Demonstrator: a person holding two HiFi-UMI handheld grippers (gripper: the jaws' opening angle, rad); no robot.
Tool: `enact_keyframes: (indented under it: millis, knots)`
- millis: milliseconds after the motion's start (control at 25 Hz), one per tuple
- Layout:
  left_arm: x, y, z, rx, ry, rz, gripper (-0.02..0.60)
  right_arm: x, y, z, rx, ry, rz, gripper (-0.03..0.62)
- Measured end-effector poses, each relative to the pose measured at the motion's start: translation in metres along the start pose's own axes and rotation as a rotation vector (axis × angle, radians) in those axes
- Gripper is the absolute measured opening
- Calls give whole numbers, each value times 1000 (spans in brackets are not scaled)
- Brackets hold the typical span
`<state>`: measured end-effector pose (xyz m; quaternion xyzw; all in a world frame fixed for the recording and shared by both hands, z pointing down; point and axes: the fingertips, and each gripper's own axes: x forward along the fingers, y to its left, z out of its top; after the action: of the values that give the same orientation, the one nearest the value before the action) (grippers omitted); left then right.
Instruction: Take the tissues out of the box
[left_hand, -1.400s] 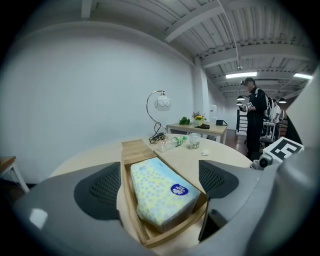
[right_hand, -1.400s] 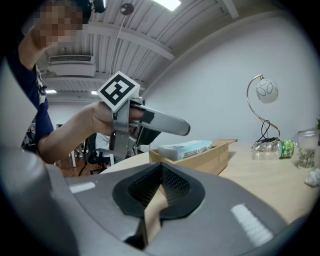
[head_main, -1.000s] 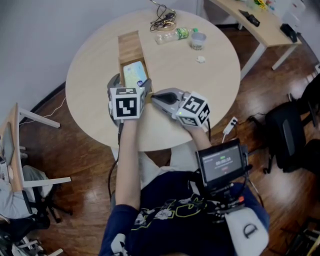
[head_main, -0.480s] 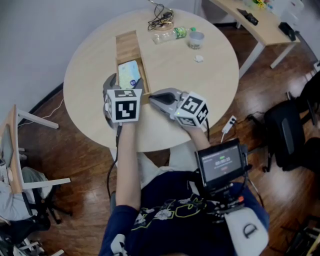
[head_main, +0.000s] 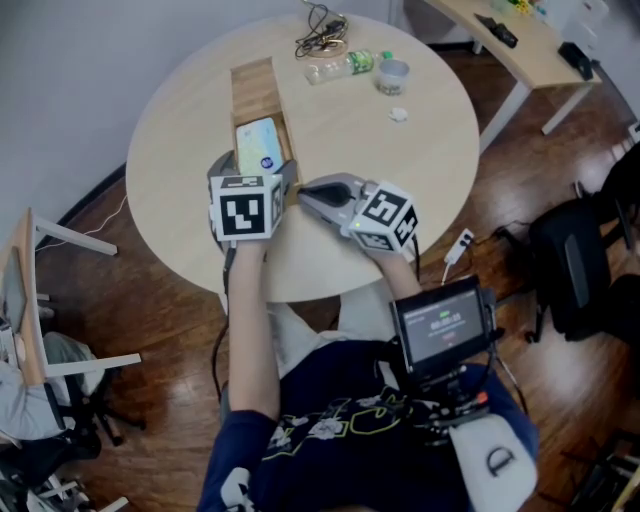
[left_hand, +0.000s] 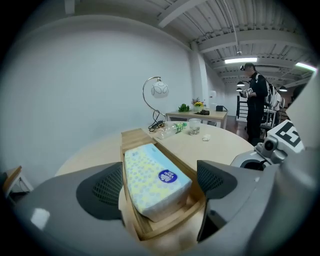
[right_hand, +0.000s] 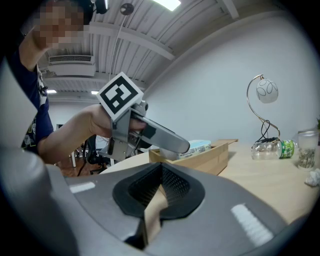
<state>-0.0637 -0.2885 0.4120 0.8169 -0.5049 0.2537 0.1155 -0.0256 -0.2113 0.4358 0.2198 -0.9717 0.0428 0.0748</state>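
Tissue pack (left_hand: 152, 177) lies inside wooden box (left_hand: 131, 137), toward counter's (head_main: 350, 150) left edge. Left gripper (left_hand: 157, 187) straddles box's near end, jaws opening, pads clear of pack. Right gripper (right_hand: 159, 192) clenched, empty, just beside. Risk: pads land on box walls, so box lifts with pack

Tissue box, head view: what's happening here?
A person works two handheld grippers at a round table. The left gripper straddles the near end of the wooden box, tissue pack inside; its jaws are opening, pressing nothing. The right gripper sits shut beside that end. Pack not yet out.
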Motion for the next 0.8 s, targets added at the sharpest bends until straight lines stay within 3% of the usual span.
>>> enact_keyframes:
  millis: [200, 400, 800]
  knots:
    - [15, 8, -15, -45, 11, 17, 442, 0, 1, -2, 5, 3, 2, -3]
    - [17, 8, -14, -26, 9, 15, 427, 0, 0, -2, 3, -2, 2, -3]
    - [13, 13, -9, -90, -65, -8, 374, -1, 0, -1, 4, 0, -3, -3]
